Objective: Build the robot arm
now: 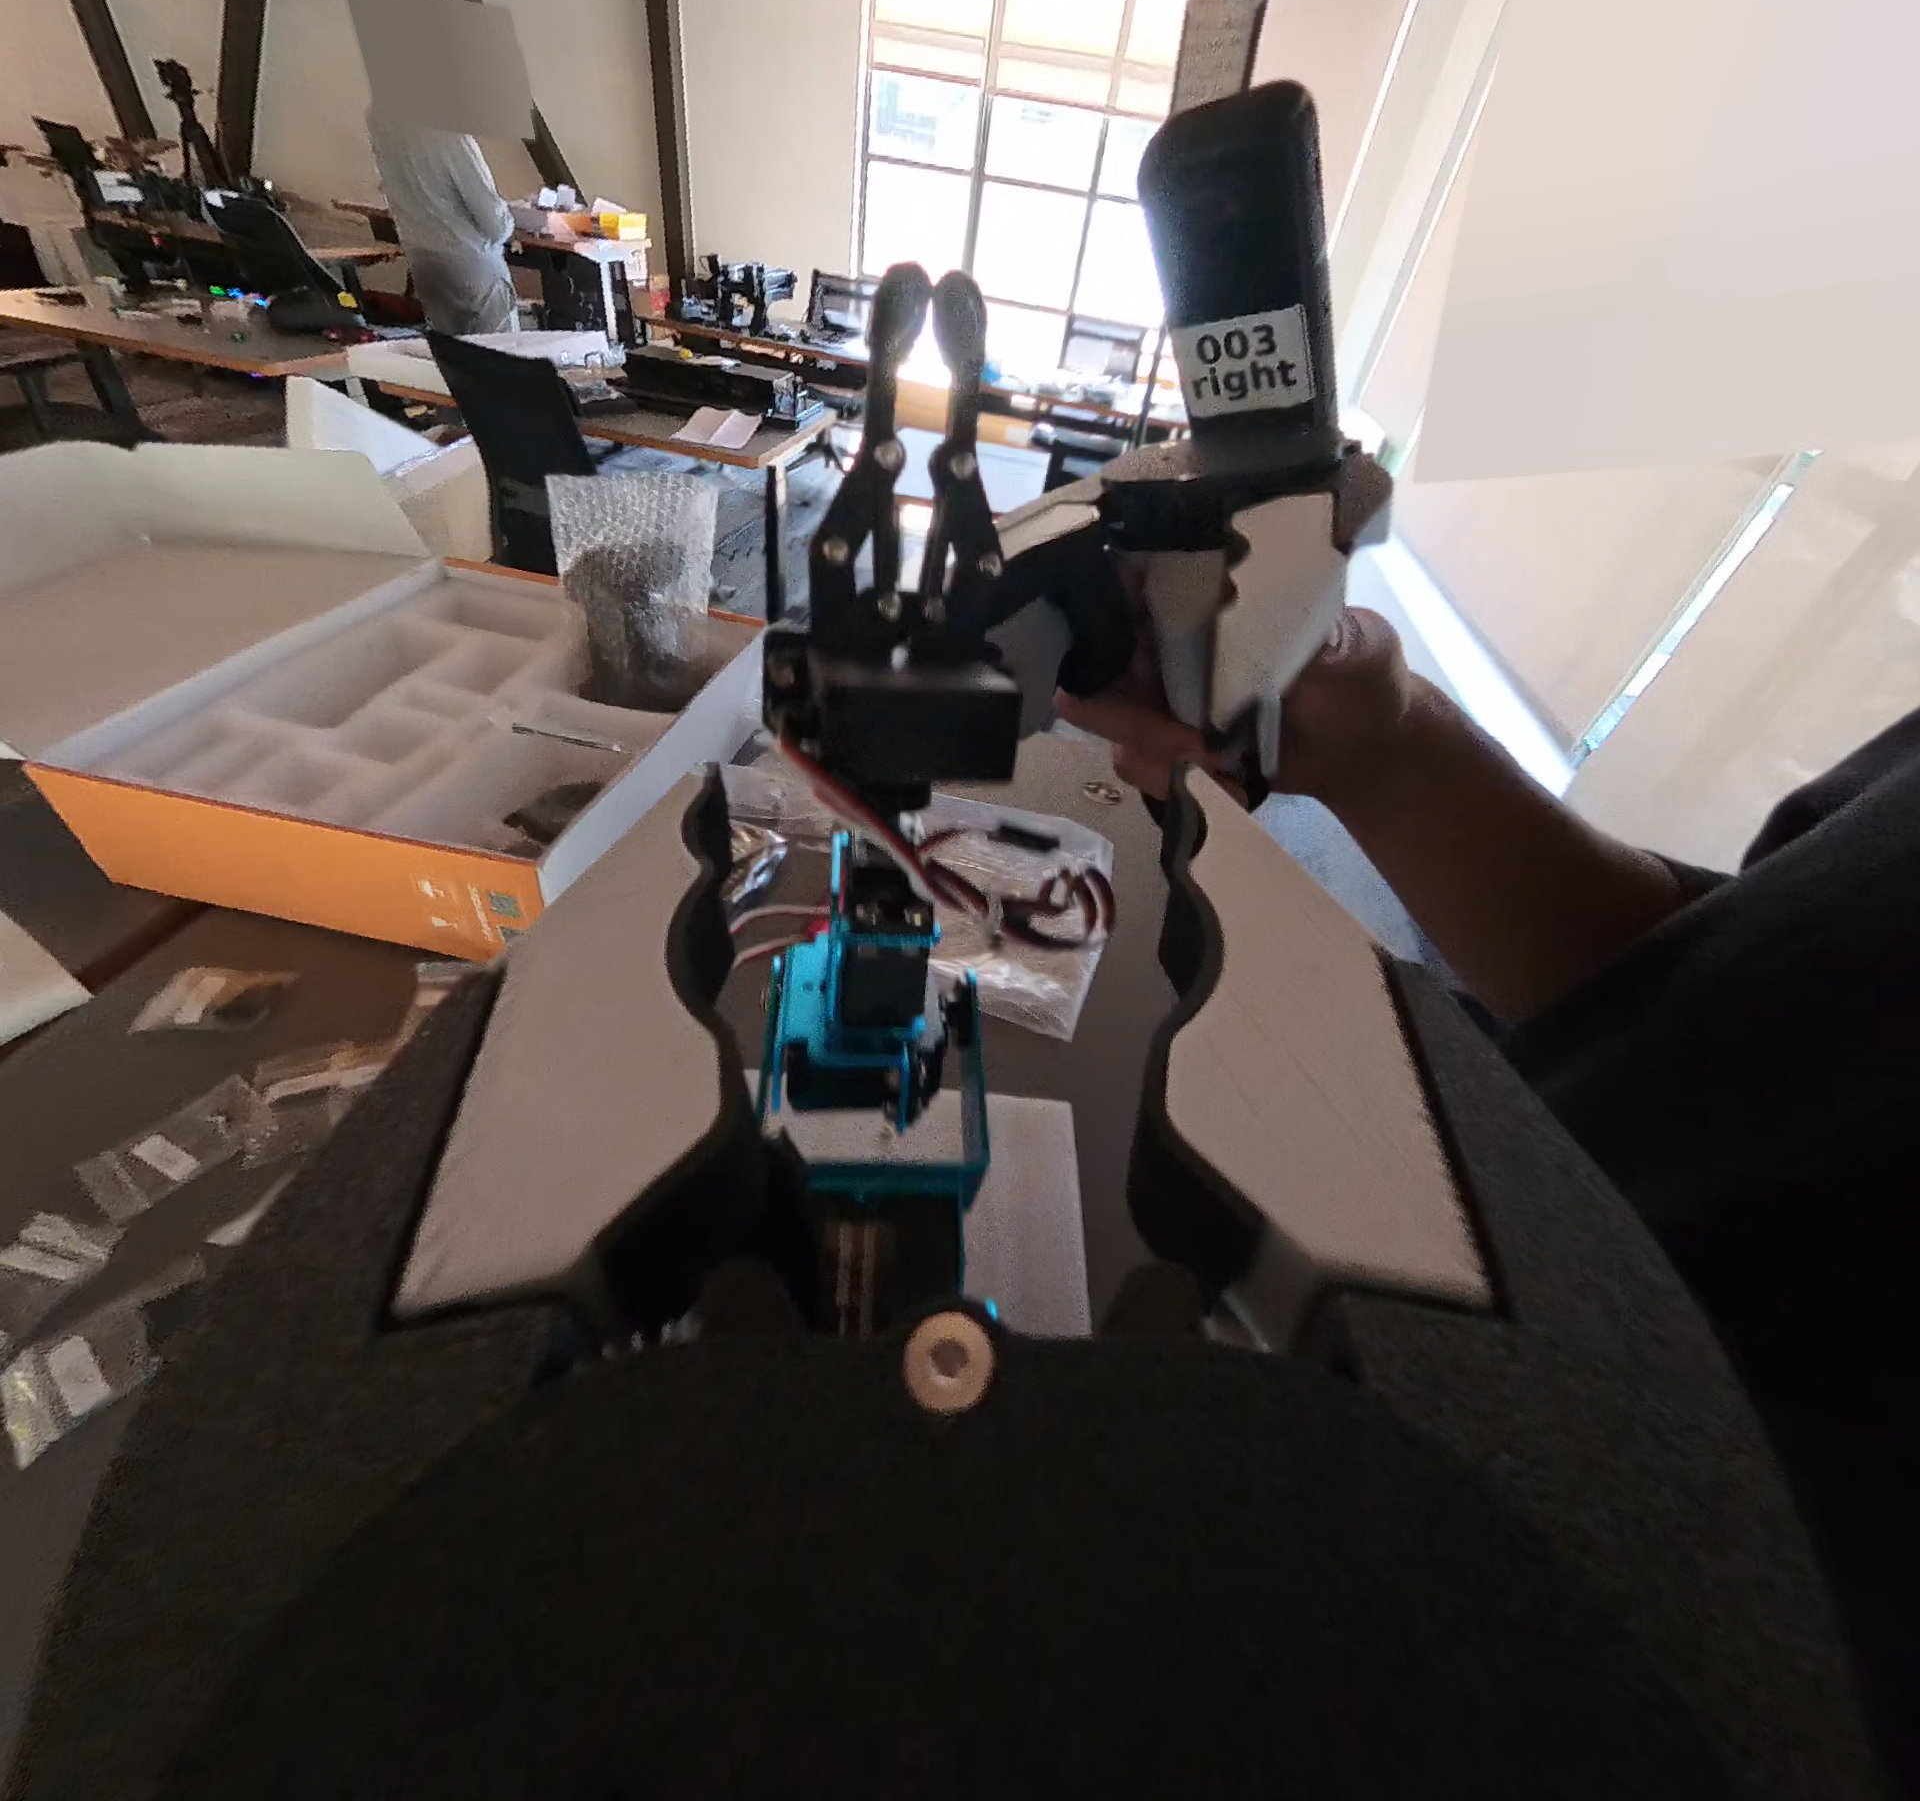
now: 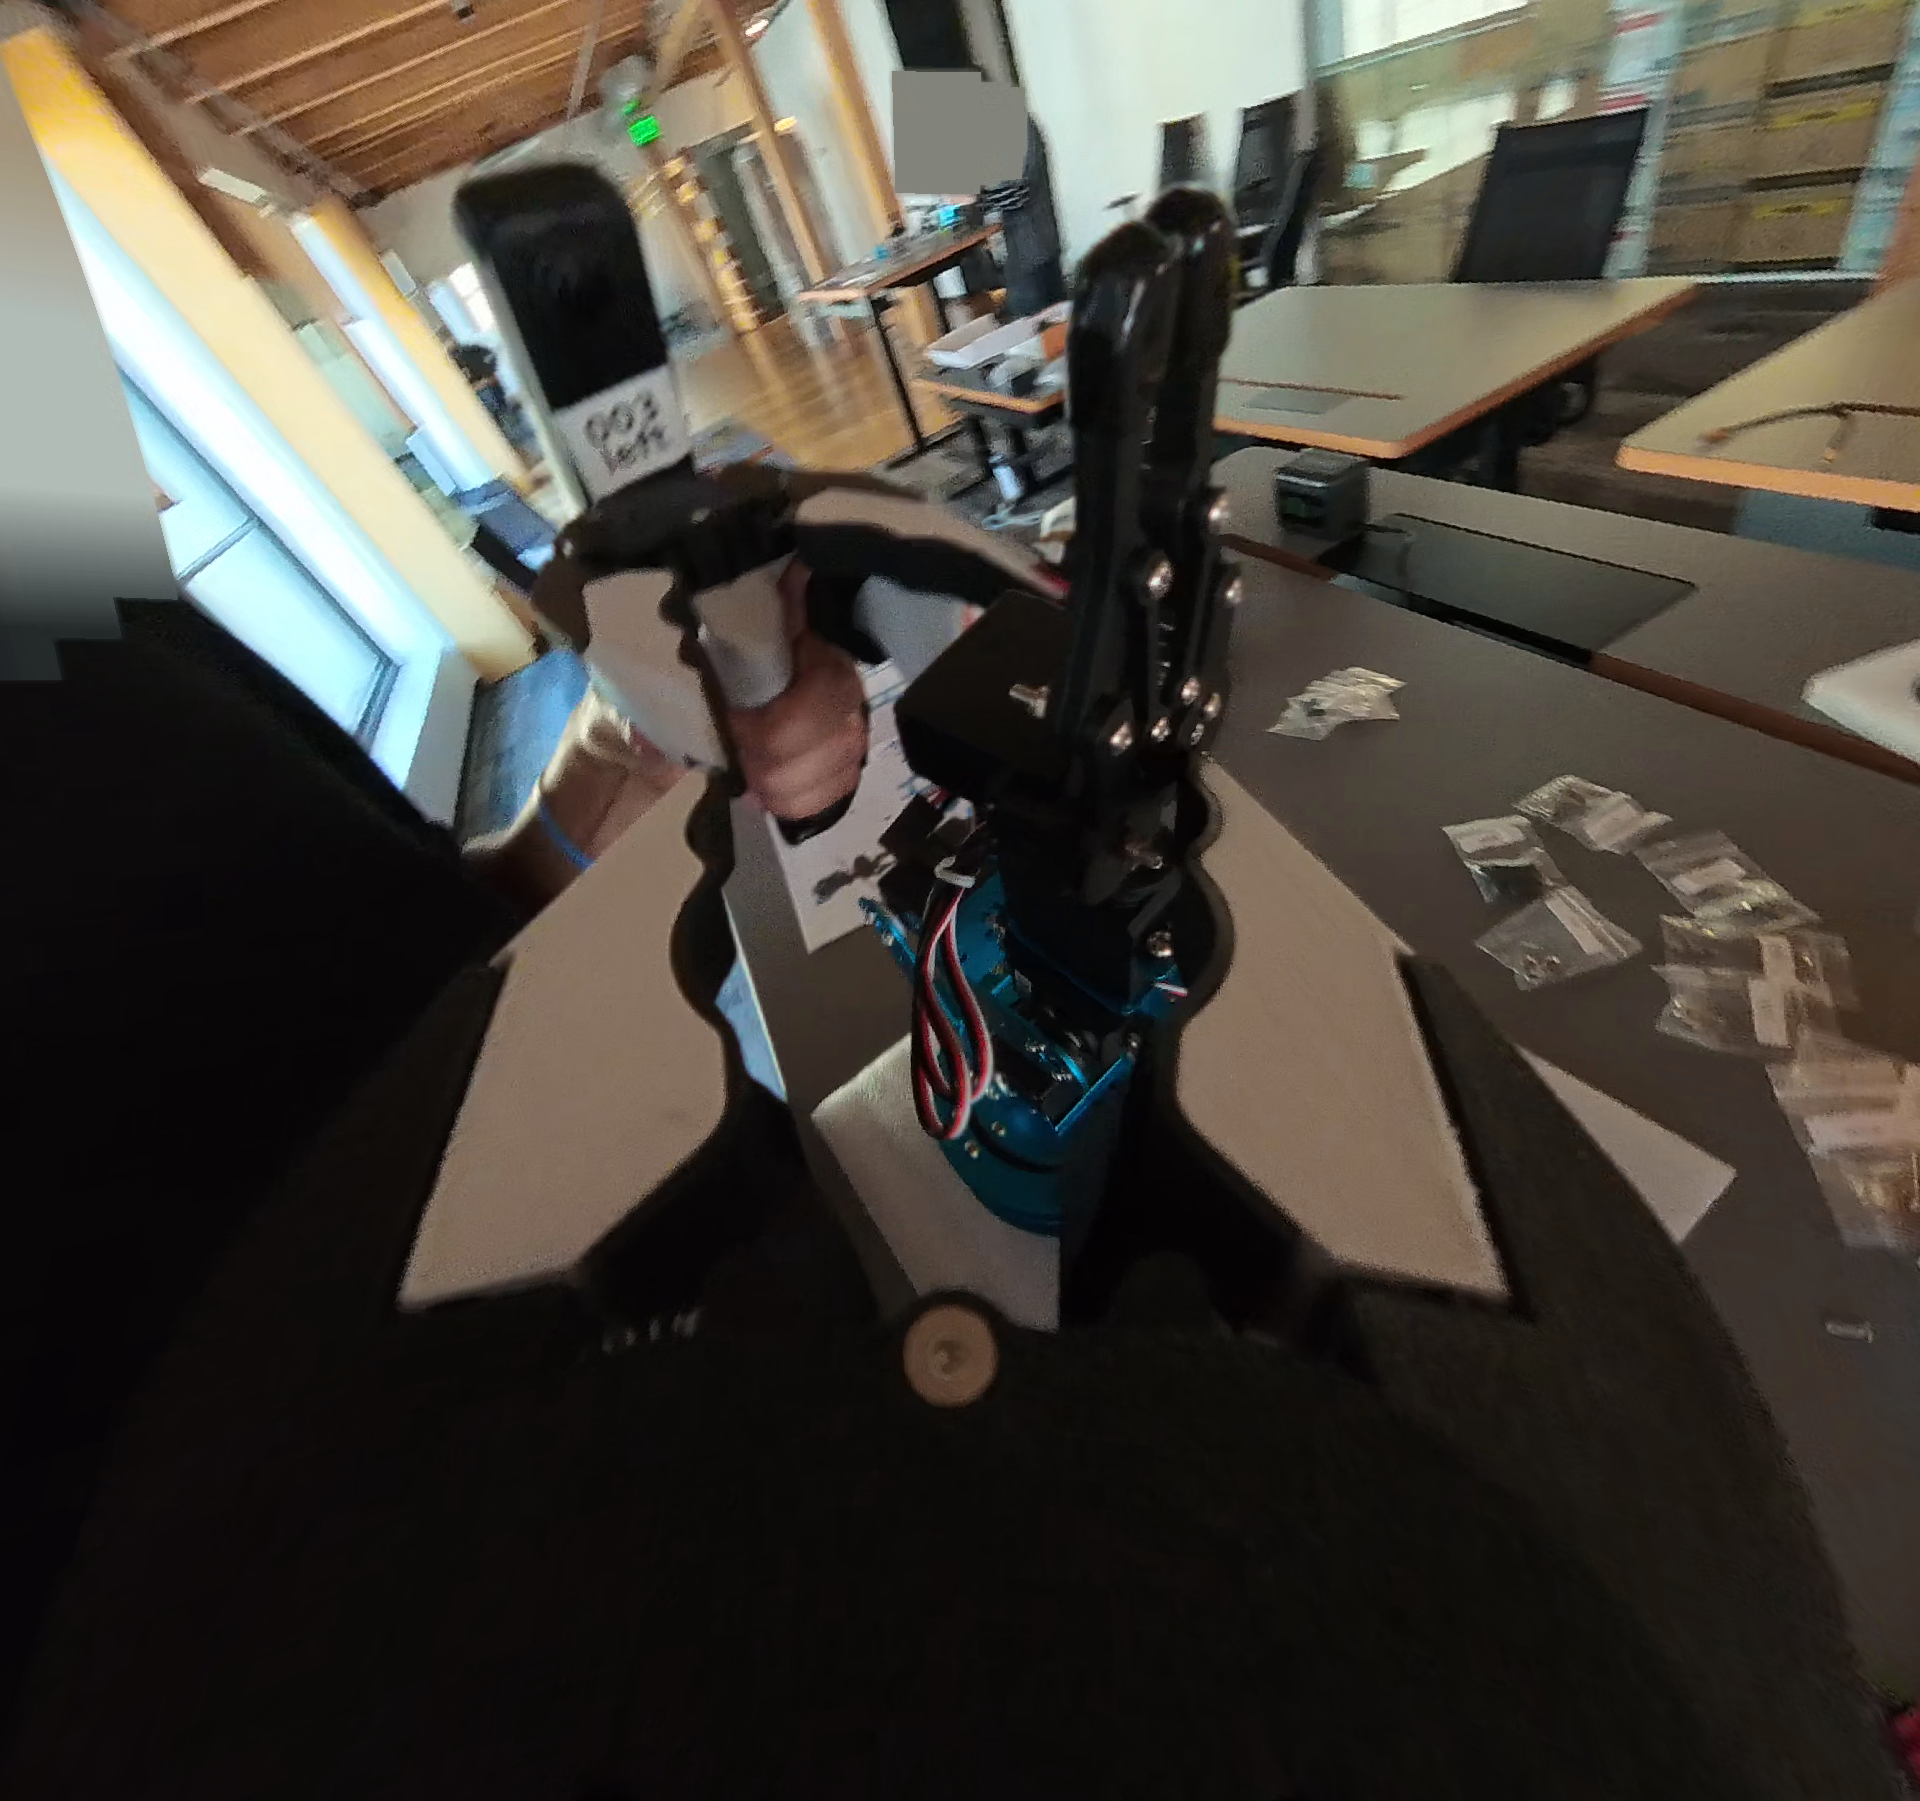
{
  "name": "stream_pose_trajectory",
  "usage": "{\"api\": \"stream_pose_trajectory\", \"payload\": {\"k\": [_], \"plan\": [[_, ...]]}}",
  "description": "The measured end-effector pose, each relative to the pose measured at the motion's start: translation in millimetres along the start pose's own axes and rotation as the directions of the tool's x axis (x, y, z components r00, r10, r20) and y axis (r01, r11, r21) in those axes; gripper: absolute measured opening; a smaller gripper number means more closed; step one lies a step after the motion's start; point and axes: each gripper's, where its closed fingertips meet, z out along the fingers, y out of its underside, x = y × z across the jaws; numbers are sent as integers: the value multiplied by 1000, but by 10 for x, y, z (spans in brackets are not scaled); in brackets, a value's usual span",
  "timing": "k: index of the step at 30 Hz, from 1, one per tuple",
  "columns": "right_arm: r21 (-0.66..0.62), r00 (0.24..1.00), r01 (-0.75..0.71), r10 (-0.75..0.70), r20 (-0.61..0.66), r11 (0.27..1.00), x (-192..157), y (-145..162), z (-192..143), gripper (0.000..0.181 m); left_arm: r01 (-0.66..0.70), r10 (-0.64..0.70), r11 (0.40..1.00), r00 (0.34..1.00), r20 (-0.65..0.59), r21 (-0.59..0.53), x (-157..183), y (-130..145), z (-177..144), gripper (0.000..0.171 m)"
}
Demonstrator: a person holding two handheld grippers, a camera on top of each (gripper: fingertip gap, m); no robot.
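Orange box (image 1: 281,837) with white foam tray sits at left on the dark bench (image 1: 260,982). Left hand-held gripper (image 1: 940,930): fingers spread, flanking the blue kit arm (image 1: 862,1003), contact not evident. The arm's black claw (image 1: 925,463) stands upright, tips together. Right hand-held gripper (image 2: 956,930): fingers spread around the same arm, apparently not touching. Small parts bags (image 2: 1662,930) lie at right.

Each gripper, the left gripper (image 1: 940,941) and the right gripper (image 2: 951,930), had a black body, pale grey wavy-edged jaws and a tan screw behind them; the person wore dark sleeves (image 1: 1766,1076).
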Motion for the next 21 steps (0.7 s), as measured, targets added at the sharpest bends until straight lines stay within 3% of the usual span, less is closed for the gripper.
{"api": "stream_pose_trajectory", "payload": {"k": [3,6,11,13,15,17,21], "plan": [[-62,991,83,-76,114,995,-13,35,-54,87,-8,10,999,999,49,-37,-45,-89,231,74],[-98,966,140,-115,233,985,-6,57,-112,88,-45,64,990,988,142,-134,-127,-9,380,56],[-92,903,228,-175,393,969,157,91,-267,70,-81,118,981,970,214,-174,-173,6,381,53],[-97,912,271,-224,343,958,564,164,-357,51,-68,101,985,971,215,-158,-164,1,357,53],[-150,940,265,-220,262,953,1130,358,-385,47,-84,114,986,970,215,-145,-147,-1,331,53],[-306,970,212,-161,182,928,1719,798,-308,47,-79,104,989,972,212,-122,-138,-7,311,53],[-618,990,138,-101,95,774,2460,1762,-264,40,-53,71,994,975,209,-91,-159,-5,334,53]]}}
